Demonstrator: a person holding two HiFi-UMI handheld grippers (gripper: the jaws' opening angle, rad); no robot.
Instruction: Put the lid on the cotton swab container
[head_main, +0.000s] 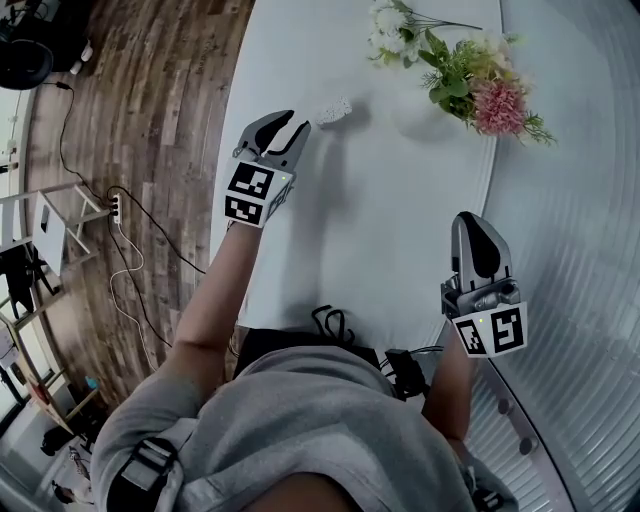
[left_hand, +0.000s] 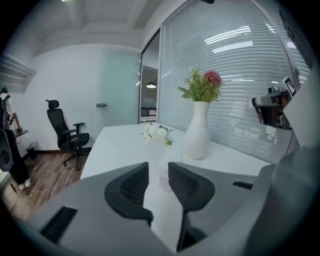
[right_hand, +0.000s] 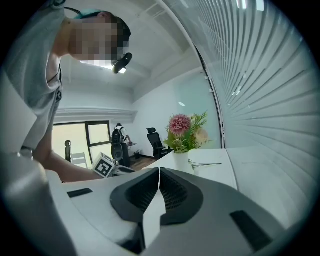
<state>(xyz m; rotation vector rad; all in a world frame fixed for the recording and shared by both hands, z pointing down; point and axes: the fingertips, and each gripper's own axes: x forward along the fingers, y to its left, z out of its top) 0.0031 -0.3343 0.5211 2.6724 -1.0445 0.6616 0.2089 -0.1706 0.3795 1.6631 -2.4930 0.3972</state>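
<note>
Head view: my left gripper (head_main: 296, 122), narrowly open near the upper-centre container (head_main: 332, 110), could topple it; right gripper (head_main: 472, 222) is closed and empty.

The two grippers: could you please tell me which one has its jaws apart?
The left gripper: a clear gap shows between its jaws, with nothing pinched. The right gripper has its jaws closed together, empty.
</note>
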